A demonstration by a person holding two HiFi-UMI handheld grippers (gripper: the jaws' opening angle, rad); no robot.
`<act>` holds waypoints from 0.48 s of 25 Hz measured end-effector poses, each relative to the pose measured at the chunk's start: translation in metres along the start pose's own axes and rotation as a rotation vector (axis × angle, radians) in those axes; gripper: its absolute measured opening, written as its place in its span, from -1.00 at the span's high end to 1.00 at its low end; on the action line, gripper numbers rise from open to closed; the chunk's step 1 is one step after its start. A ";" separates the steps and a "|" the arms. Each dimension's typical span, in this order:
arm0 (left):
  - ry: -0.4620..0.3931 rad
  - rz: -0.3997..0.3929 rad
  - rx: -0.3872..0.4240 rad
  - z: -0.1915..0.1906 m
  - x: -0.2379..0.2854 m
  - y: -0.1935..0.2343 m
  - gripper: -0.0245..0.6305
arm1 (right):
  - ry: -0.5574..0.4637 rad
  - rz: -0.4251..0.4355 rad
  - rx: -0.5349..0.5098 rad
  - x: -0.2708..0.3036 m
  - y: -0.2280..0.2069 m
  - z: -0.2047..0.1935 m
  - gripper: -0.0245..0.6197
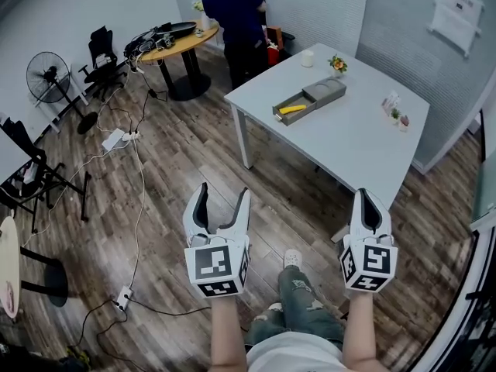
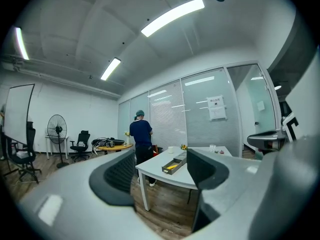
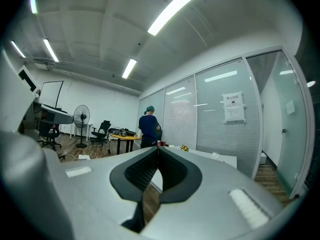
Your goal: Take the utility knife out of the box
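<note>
The yellow utility knife [image 1: 293, 108] lies in the open box [image 1: 277, 115] on the white table [image 1: 349, 142] — far ahead, well apart from both grippers. Its long side runs left to right along the box. The left gripper [image 1: 224, 191] has its fingers spread with nothing between them; the right gripper [image 1: 365, 198] has its fingers pressed together. Neither is clearly nearer.

"What does the white worktop [image 1: 349, 142] carry?"

"A long grey box [image 1: 324, 92], slid open at its near end, lies at an angle towards the far side. Beyond it stand a white cup [image 1: 308, 58] and a small pot of flowers [image 1: 338, 65]. A few little items [image 1: 394, 108], too small to name, sit by the right edge."
</note>
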State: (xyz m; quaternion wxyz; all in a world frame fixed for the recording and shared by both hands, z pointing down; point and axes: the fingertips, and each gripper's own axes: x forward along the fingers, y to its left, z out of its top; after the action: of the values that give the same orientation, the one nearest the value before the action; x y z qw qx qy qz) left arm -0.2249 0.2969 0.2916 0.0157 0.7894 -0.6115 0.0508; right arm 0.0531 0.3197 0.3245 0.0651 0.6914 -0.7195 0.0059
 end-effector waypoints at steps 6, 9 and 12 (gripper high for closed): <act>0.000 0.031 -0.005 0.002 0.058 0.001 -0.05 | -0.006 0.039 -0.014 0.065 -0.011 0.003 0.88; -0.002 0.043 -0.002 0.007 0.091 -0.001 -0.05 | -0.009 0.055 -0.017 0.101 -0.021 0.006 0.88; 0.005 0.048 0.004 0.013 0.125 -0.004 -0.05 | -0.010 0.066 -0.014 0.137 -0.033 0.012 0.88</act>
State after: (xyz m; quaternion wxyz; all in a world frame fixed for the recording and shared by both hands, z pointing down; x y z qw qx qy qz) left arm -0.1898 0.1761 0.2912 0.0144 0.7745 -0.6301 0.0544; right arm 0.0803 0.1806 0.3238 0.0660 0.6668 -0.7423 -0.0005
